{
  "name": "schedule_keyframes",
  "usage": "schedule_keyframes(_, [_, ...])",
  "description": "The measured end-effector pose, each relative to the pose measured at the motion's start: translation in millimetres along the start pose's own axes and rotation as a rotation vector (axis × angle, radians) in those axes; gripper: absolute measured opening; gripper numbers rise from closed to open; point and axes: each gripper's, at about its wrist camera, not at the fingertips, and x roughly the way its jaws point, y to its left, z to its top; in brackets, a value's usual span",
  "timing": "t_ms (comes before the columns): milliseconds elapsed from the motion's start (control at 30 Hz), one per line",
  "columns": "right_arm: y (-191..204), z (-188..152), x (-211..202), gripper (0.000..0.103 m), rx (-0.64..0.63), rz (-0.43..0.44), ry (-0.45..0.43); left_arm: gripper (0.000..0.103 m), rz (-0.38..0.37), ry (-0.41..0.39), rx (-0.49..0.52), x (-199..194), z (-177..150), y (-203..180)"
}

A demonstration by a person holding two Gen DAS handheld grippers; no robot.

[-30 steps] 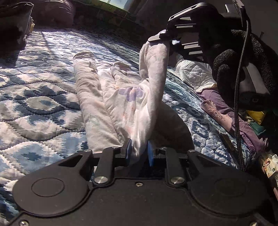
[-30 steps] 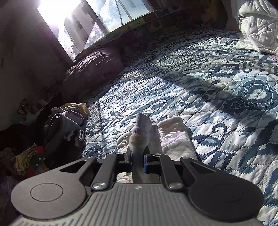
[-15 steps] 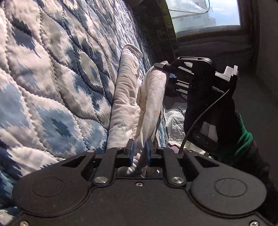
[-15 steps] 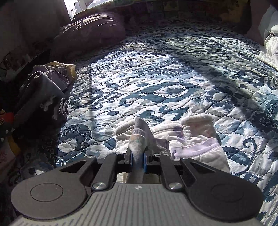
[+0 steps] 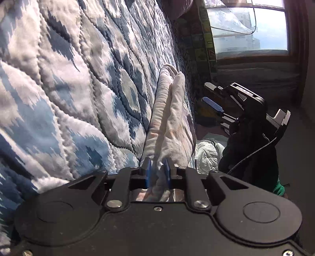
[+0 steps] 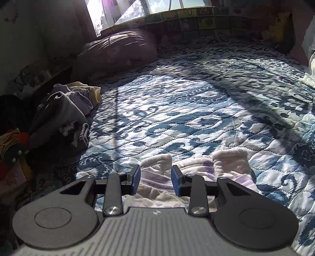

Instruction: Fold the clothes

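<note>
A sunlit bed under a window (image 6: pixel 157 7), covered by a blue-and-white quilted bedspread (image 6: pixel 196 118), carries the work. The pale, faintly printed cotton garment (image 6: pixel 157 177) lies flat on the bedspread near its front edge, doubled lengthwise so the two cuffed ends sit side by side. Your left gripper (image 5: pixel 157 173) has its blue pads closed on one end of the garment (image 5: pixel 169 122), pinning that end so the fold cannot slide. Your right gripper (image 6: pixel 155 177) stands with fingers spread, nothing between them, poised just above the cloth; seen from the left wrist it (image 5: pixel 210 94) hangs clear of the far end (judged: a release after laying the fold down). A heap of unfolded clothes (image 6: pixel 65 110) waits at the bedspread's left edge, beside a dark purple pillow (image 6: pixel 118 51).
</note>
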Motion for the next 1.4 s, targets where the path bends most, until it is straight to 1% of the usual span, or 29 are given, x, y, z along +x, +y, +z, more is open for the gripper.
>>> schedule_keyframes(33, [-1.1,-3.5,-2.1,0.035,-0.014,-0.002,0.002,0.013,0.008,-0.004,0.021,-3.1,-1.3,-2.1])
schedule_keyframes(100, [0.5,-15.3,-1.6,0.035,-0.062,-0.008,0.038,0.013,0.025,-0.012,0.055,-5.5,-3.4,-5.7])
schedule_keyframes(133, [3.9,-24.1,1.1,0.032,-0.099,-0.040,0.066,0.013,0.031,-0.017,0.060,-4.3,-3.8,-5.9])
schedule_keyframes(167, [6.3,-32.2,2.9,0.032,-0.141,-0.091,0.090,0.013,0.037,-0.022,0.064,-3.1,-4.2,-6.0])
schedule_keyframes(200, [6.1,-41.6,2.8,0.032,-0.169,-0.131,0.092,0.013,0.039,-0.024,0.059,-3.3,-4.8,-4.9])
schedule_keyframes(233, [1.9,-46.1,0.4,0.035,-0.153,-0.132,0.084,0.013,0.042,-0.024,0.059,-3.2,-5.2,-4.4])
schedule_keyframes(267, [-2.4,-50.4,-1.8,0.035,-0.136,-0.130,0.078,0.013,0.050,-0.023,0.070,-2.9,-5.9,-4.8])
schedule_keyframes(300, [-7.1,-53.4,-2.6,0.035,-0.114,-0.110,0.087,0.013,0.062,-0.025,0.091,-2.1,-7.0,-6.3])
schedule_keyframes(400, [-9.4,-62.9,-1.2,0.029,-0.121,-0.063,0.117,0.013,0.089,-0.029,0.143,1.5,-9.6,-9.9])
schedule_keyframes(433, [-8.9,-65.9,-0.8,0.022,-0.128,-0.052,0.125,0.013,0.094,-0.030,0.152,2.9,-10.1,-10.9])
schedule_keyframes(467, [-8.5,-67.6,-1.6,0.013,-0.133,-0.047,0.124,0.013,0.099,-0.032,0.161,4.3,-10.5,-11.8])
schedule_keyframes(533, [-5.9,-69.2,-9.0,0.008,-0.161,-0.070,0.077,0.013,0.109,-0.035,0.178,7.1,-11.3,-13.5])
schedule_keyframes(600, [-2.8,-66.6,-25.9,0.008,-0.183,-0.084,-0.020,0.013,0.111,-0.037,0.185,8.9,-10.4,-14.9])
schedule_keyframes(633, [-0.6,-65.5,-31.2,0.007,-0.206,-0.092,-0.049,0.013,0.114,-0.038,0.191,11.5,-8.1,-18.4])
schedule_keyframes(700, [5.2,-66.5,-38.5,0.007,-0.290,-0.118,-0.085,0.013,0.115,-0.037,0.205,10.4,-7.6,-19.1])
schedule_keyframes(733, [5.5,-67.5,-35.2,0.008,-0.304,-0.120,-0.056,0.013,0.118,-0.033,0.211,10.4,-7.1,-19.2])
schedule_keyframes(767, [4.3,-68.5,-27.9,0.010,-0.316,-0.129,0.004,0.013,0.118,-0.029,0.211,11.1,-6.5,-19.3])
schedule_keyframes(800, [3.5,-69.9,-25.3,0.015,-0.323,-0.138,0.017,0.013,0.119,-0.025,0.211,11.8,-6.0,-19.5])
schedule_keyframes(833, [2.7,-70.9,-26.8,0.016,-0.323,-0.133,-0.003,0.013,0.123,-0.024,0.221,13.3,-5.1,-21.7])
schedule_keyframes(900, [-0.4,-70.0,-31.8,0.016,-0.302,-0.097,-0.048,0.013,0.142,-0.027,0.268,14.0,-5.9,-27.9])
schedule_keyframes(967, [-2.5,-69.4,-25.2,0.017,-0.280,-0.064,-0.022,0.013,0.170,-0.024,0.335,16.2,-8.7,-35.1])
schedule_keyframes(1000, [-4.1,-69.7,-19.5,0.018,-0.278,-0.051,0.006,0.013,0.181,-0.027,0.365,17.7,-9.9,-38.1])
schedule_keyframes(1033, [-4.2,-71.0,-10.4,0.024,-0.287,-0.066,0.054,0.013,0.186,-0.023,0.393,19.3,-11.3,-41.1])
schedule_keyframes(1067, [-3.8,-72.2,-2.0,0.025,-0.307,-0.100,0.101,0.013,0.191,-0.020,0.419,20.9,-12.7,-44.0])
schedule_keyframes(1167, [-0.2,-72.0,-4.0,0.027,-0.289,-0.118,0.081,0.013,0.203,-0.017,0.448,22.4,-13.4,-43.0])
schedule_keyframes(1233, [2.7,-69.6,-14.8,0.027,-0.286,-0.116,0.013,0.013,0.207,-0.015,0.459,22.4,-12.8,-42.6])
schedule_keyframes(1300, [6.7,-65.3,-23.3,0.027,-0.284,-0.062,-0.022,0.013,0.201,-0.023,0.478,20.8,-13.6,-44.6])
schedule_keyframes(1333, [10.5,-63.9,-24.6,0.027,-0.298,-0.047,-0.030,0.013,0.206,-0.031,0.506,18.5,-15.3,-47.6])
schedule_keyframes(1400, [16.9,-63.0,-20.4,0.027,-0.346,-0.015,-0.024,0.013,0.205,-0.037,0.559,17.1,-18.3,-52.6])
